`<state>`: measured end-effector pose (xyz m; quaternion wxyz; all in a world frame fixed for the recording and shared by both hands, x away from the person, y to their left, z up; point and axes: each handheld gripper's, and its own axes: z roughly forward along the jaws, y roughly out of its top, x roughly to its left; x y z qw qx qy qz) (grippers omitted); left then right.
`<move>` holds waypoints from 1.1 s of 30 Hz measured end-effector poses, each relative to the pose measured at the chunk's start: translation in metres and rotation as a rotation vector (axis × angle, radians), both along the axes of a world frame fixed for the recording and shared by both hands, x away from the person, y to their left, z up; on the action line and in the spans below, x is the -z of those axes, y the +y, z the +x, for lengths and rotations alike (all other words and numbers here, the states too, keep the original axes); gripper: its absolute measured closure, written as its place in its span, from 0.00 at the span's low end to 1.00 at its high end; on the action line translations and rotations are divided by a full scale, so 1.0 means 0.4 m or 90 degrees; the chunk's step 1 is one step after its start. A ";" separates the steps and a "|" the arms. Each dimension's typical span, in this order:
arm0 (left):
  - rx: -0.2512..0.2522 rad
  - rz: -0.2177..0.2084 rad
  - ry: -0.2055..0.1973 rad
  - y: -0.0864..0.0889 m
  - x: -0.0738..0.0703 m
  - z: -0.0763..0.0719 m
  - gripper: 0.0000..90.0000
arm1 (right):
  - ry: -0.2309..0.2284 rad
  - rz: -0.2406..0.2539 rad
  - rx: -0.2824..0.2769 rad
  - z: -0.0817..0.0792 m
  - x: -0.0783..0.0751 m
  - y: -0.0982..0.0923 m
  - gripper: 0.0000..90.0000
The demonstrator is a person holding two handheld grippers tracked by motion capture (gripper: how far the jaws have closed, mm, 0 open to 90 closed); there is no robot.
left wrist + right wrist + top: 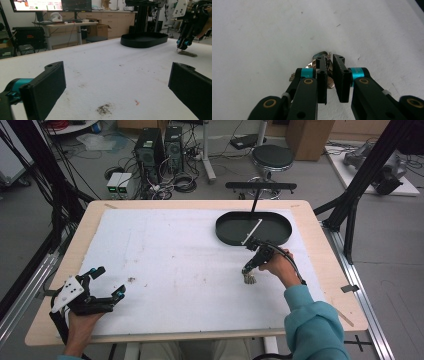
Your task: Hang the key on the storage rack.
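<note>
Even overhead light brightens the white mat; shadows under it are faint and soft. The high view looks soft and grainy. In the left gripper view the near jaws blur and the far monitor glares. The right gripper view is dimmer, its near jaws dark.

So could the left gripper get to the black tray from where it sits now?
Probably yes: the left gripper is open and holds nothing, and bare white mat lies between it and the black tray, though it is a long diagonal reach across the table.
</note>
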<state>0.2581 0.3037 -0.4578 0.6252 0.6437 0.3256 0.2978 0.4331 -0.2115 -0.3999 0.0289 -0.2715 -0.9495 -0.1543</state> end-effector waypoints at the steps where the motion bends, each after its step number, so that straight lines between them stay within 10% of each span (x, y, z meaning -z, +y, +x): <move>1: 0.000 0.000 0.000 0.000 0.000 0.000 0.02 | 0.000 0.000 0.000 0.000 0.000 0.000 0.94; 21: -0.001 0.000 0.002 0.000 0.000 0.000 0.02 | -0.009 -0.006 0.026 -0.007 -0.010 0.004 0.99; 33: 0.001 -0.001 0.001 0.000 0.000 0.001 0.02 | -0.054 0.127 0.088 0.011 -0.116 -0.039 0.99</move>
